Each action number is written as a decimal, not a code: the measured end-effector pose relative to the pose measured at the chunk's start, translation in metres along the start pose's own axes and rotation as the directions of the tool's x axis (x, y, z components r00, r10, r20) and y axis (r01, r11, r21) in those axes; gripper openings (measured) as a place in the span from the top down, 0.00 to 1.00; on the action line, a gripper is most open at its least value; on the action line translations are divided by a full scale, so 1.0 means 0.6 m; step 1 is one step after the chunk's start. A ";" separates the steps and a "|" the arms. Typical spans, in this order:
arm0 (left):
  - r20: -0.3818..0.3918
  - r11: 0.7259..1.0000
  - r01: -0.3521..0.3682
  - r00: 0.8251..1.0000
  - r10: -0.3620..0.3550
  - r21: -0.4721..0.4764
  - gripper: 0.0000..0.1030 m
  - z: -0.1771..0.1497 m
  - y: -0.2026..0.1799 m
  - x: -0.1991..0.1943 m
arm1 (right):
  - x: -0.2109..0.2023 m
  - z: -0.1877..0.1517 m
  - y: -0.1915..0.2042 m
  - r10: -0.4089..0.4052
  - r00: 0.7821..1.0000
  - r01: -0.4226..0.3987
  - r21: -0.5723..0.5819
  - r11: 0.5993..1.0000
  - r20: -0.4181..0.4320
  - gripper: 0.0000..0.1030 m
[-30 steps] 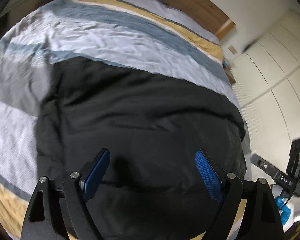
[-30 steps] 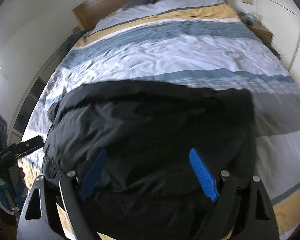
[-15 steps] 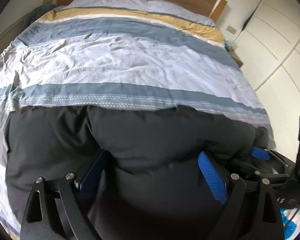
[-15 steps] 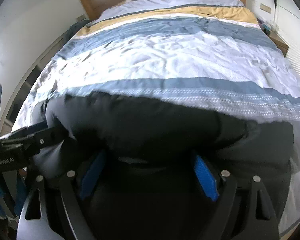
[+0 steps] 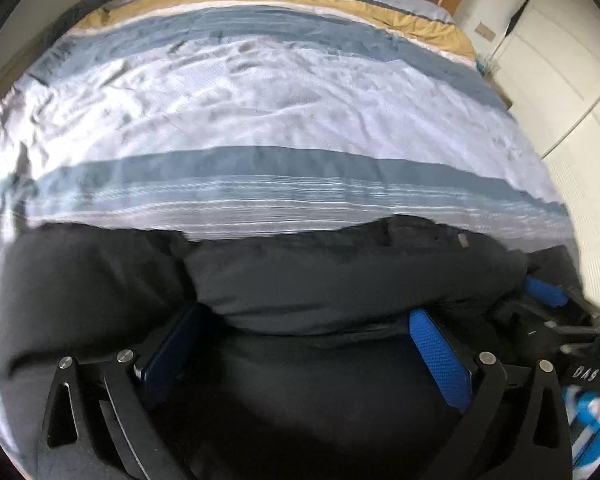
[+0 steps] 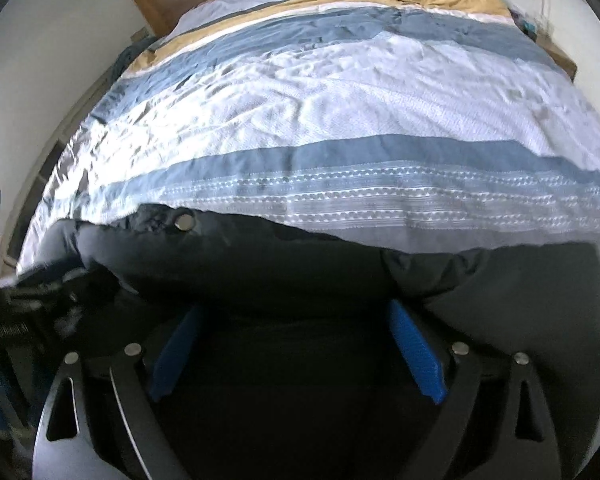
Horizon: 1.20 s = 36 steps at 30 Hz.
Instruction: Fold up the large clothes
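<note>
**Puffy black jacket doubled up at the near edge of the bed**

The black jacket (image 5: 340,280) lies across the near end of the striped duvet (image 5: 284,120), a fat rolled fold running left to right just beyond both tools. The left gripper (image 5: 304,344) stands wide, its blue pads on either side of the dark cloth, not pinching it. The right gripper (image 6: 296,352) is likewise spread wide, with the padded fold bulging above and between its fingers. Near the far left of the fold a metal snap (image 6: 183,222) shows in the right wrist view.

The garment looks soft, thick and springy, with a smooth shell that will probably slip under a shallow pinch. A fold this bulky is likely to bounce back open. A deep bite on a seam or hem, one tool near each end of the fold, seems the safest hold.
</note>
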State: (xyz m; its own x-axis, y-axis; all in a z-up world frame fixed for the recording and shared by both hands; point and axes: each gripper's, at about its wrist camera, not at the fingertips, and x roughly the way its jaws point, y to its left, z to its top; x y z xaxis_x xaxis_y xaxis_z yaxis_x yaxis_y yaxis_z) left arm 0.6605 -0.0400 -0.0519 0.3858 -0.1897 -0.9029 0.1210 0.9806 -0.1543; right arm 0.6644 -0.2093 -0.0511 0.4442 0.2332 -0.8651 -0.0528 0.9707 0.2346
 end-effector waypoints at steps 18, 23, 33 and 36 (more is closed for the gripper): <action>0.164 0.996 -0.061 0.984 0.071 -0.069 0.02 -0.113 0.069 -0.193 | -0.182 -0.104 0.005 -0.051 0.990 0.053 -0.007 0.999 0.128 0.11; 0.163 0.997 -0.083 0.983 0.081 0.003 0.02 -0.173 0.014 -0.175 | -0.169 -0.157 0.059 -0.026 0.993 0.034 -0.061 0.998 0.118 0.11; 0.203 0.997 -0.076 0.976 0.073 0.006 0.02 -0.218 0.002 -0.146 | -0.145 -0.202 0.036 -0.058 0.992 0.060 -0.016 0.998 0.114 0.10; 0.210 0.997 -0.076 0.975 0.071 0.014 0.02 -0.221 0.003 -0.142 | -0.144 -0.208 0.020 -0.069 0.991 0.069 0.006 0.998 0.114 0.10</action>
State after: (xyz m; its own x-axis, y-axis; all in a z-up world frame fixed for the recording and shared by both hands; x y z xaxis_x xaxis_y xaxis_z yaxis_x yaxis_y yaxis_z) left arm 0.5068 -0.0158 -0.0285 0.5767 -0.1254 -0.8073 0.1039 0.9914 -0.0798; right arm 0.5138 -0.2104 -0.0290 0.5457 0.1575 -0.8231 -0.0167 0.9840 0.1772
